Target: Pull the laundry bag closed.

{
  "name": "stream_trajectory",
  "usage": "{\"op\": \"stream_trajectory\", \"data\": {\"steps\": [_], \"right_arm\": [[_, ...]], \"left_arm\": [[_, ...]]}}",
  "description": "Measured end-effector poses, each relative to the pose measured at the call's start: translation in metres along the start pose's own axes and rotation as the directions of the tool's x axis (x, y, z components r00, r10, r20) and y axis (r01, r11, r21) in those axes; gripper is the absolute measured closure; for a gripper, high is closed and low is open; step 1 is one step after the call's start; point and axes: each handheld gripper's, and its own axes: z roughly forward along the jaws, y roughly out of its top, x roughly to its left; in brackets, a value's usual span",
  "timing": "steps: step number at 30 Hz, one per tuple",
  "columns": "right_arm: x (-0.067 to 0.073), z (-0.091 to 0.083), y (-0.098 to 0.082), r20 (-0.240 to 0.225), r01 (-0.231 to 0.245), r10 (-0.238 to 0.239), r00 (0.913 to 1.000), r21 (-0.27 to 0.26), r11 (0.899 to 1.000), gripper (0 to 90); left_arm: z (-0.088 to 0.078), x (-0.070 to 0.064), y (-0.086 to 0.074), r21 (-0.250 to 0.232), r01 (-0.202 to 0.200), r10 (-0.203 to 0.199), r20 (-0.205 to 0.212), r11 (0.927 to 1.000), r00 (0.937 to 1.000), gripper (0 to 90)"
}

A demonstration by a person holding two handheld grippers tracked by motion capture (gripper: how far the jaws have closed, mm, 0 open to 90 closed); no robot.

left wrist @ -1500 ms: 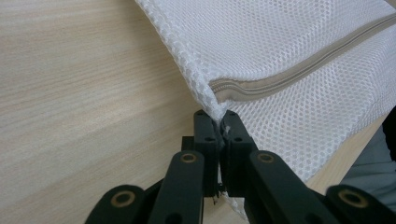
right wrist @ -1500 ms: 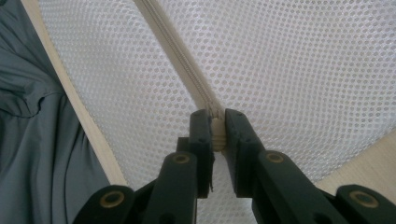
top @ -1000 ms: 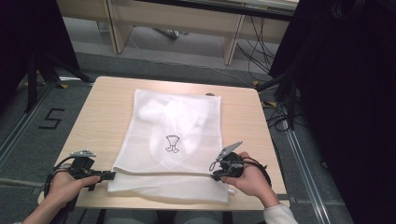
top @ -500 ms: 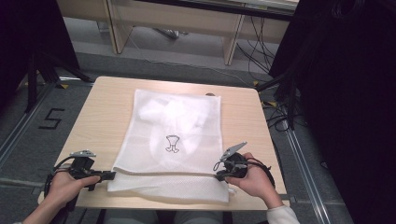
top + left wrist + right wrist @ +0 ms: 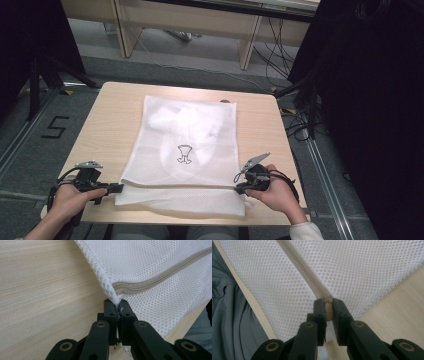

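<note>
We see a white mesh laundry bag lying flat on a light wood table, roughly centred, its long side running away from the person. Near edge of the bag sits close to the table's front edge. A zipper runs across the bag's width not far from that near edge, w/ a strip of mesh in front of it. Through the mesh we can make out white folded fabric in the far half, plus a small dark printed mark around the middle.

Left gripper is at the bag's near-left corner, held by the left hand. In the left gripper view the jaws are clenched on the mesh edge right where the beige zipper ends; the two black jaws meet w/ only fabric between them. Bare table lies to one side of the bag there.

Right gripper is at the near-right side, level w/ the zipper line, held by the right hand. In the right gripper view the jaws are closed tight on the zipper's end, a beige bit pinched between them, the zipper track running away up the mesh. Grey clothing of the person shows past the table edge.

Between the two grippers the zipper line looks fairly straight and slightly raised off the table. Floor around has cables and a painted "5".
</note>
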Motion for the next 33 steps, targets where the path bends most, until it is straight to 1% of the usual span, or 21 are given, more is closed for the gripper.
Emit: {"op": "stream_trajectory", "data": {"steps": [1, 3, 4, 5, 6, 10, 14, 15, 16, 17, 18, 20, 21, 23, 26, 27, 28, 30, 31, 32, 33], "right_arm": [[-0.0005, -0.0001, -0.0003, -0.001, 0.001, -0.001, 1.0000, 0.002, 1.000, 82.6], [-0.0007, 0.0001, -0.0009, 0.001, -0.002, 0.002, 1.0000, 0.003, 1.000, 82.6], [0.0013, -0.0006, -0.0015, 0.005, -0.036, 0.036, 0.9993, 0.017, 0.999, 82.6], [0.0007, -0.0006, -0.0018, 0.002, -0.027, 0.027, 0.9996, 0.012, 1.000, 82.6], [0.0012, -0.0006, -0.0020, -0.004, -0.033, 0.034, 0.9994, 0.014, 0.999, 82.6], [-0.0007, -0.0002, -0.0026, 0.005, -0.016, 0.016, 0.9999, 0.013, 1.000, 82.6], [-0.0008, 0.0006, -0.0030, 0.004, -0.019, 0.019, 0.9998, 0.014, 1.000, 82.6], [0.0000, 0.0007, -0.0032, -0.006, -0.031, 0.031, 0.9995, 0.019, 0.999, 82.6], [-0.0009, 0.0009, -0.0032, -0.001, -0.018, 0.018, 0.9998, 0.019, 1.000, 82.6], [-0.0004, 0.0017, -0.0034, -0.002, -0.021, 0.021, 0.9998, 0.020, 1.000, 82.6], [-0.0002, 0.0015, -0.0031, -0.003, -0.017, 0.017, 0.9999, 0.026, 1.000, 82.6], [0.0007, 0.0015, -0.0021, 0.012, -0.001, 0.001, 0.9999, 0.027, 1.000, 82.5], [0.0009, 0.0013, -0.0016, 0.012, 0.005, -0.005, 0.9999, 0.023, 1.000, 82.5], [0.0008, 0.0023, -0.0021, 0.006, 0.003, -0.003, 1.0000, 0.025, 1.000, 82.4], [0.0006, 0.0036, -0.0025, 0.000, 0.003, -0.003, 1.0000, 0.026, 1.000, 82.2], [-0.0003, 0.0044, -0.0022, -0.003, 0.019, -0.019, 0.9998, 0.020, 1.000, 81.9], [-0.0004, 0.0042, -0.0020, -0.004, 0.019, -0.019, 0.9998, 0.013, 1.000, 81.4], [-0.0009, 0.0030, -0.0013, -0.013, 0.013, -0.013, 0.9998, -0.005, 1.000, 80.4], [-0.0007, 0.0018, -0.0012, -0.006, 0.006, -0.006, 1.0000, -0.010, 1.000, 79.8], [-0.0009, 0.0011, -0.0012, -0.010, 0.003, -0.003, 0.9999, -0.018, 1.000, 79.3], [0.0004, 0.0006, -0.0015, -0.006, -0.022, 0.021, 0.9998, -0.021, 1.000, 78.8]], "left_arm": [[0.0007, -0.0005, -0.0005, -0.014, 0.002, -0.002, -0.008, 0.9999, 1.0000, 86.3], [0.0000, -0.0003, -0.0001, -0.004, 0.000, 0.000, -0.006, 1.0000, 1.0000, 86.2], [0.0003, -0.0005, -0.0003, -0.008, -0.001, 0.001, -0.010, 1.0000, 0.9999, 86.3], [0.0009, -0.0005, -0.0006, -0.016, 0.001, -0.001, -0.007, 0.9999, 1.0000, 86.3], [0.0014, -0.0005, -0.0008, -0.023, 0.002, -0.002, -0.006, 0.9997, 1.0000, 86.2], [0.0013, -0.0005, -0.0008, -0.021, 0.000, 0.000, -0.008, 0.9998, 1.0000, 86.2], [0.0013, -0.0004, -0.0009, -0.020, -0.001, 0.001, -0.008, 0.9998, 1.0000, 86.2], [0.0014, -0.0004, -0.0010, -0.019, -0.001, 0.001, -0.008, 0.9998, 1.0000, 86.2], [0.0015, -0.0004, -0.0010, -0.018, -0.003, 0.002, -0.008, 0.9998, 1.0000, 86.2], [0.0015, -0.0005, -0.0009, -0.014, -0.004, 0.004, -0.010, 0.9999, 0.9999, 86.2], [0.0009, 0.0005, -0.0004, 0.012, -0.021, 0.021, -0.003, 0.9997, 0.9998, 86.2], [0.0027, -0.0004, -0.0013, -0.007, -0.020, 0.020, -0.006, 0.9998, 0.9998, 86.0], [0.0027, -0.0003, -0.0012, -0.006, -0.024, 0.024, -0.009, 0.9997, 0.9997, 86.0], [0.0027, 0.0002, -0.0009, 0.022, -0.027, 0.027, -0.005, 0.9994, 0.9996, 85.4], [0.0035, -0.0001, -0.0011, 0.026, -0.035, 0.035, -0.008, 0.9990, 0.9993, 84.7], [0.0034, 0.0001, -0.0011, 0.031, -0.042, 0.042, -0.009, 0.9986, 0.9991, 84.2], [0.0040, -0.0006, -0.0012, 0.026, -0.039, 0.040, -0.013, 0.9989, 0.9991, 83.5], [0.0037, -0.0003, -0.0012, 0.031, -0.054, 0.054, -0.018, 0.9981, 0.9984, 81.6], [0.0038, -0.0003, -0.0012, 0.030, -0.055, 0.056, -0.019, 0.9980, 0.9983, 80.5], [0.0029, 0.0006, -0.0009, 0.041, -0.069, 0.070, -0.023, 0.9968, 0.9973, 79.5], [0.0016, 0.0018, -0.0005, 0.056, -0.087, 0.088, -0.024, 0.9946, 0.9958, 78.3]]}}
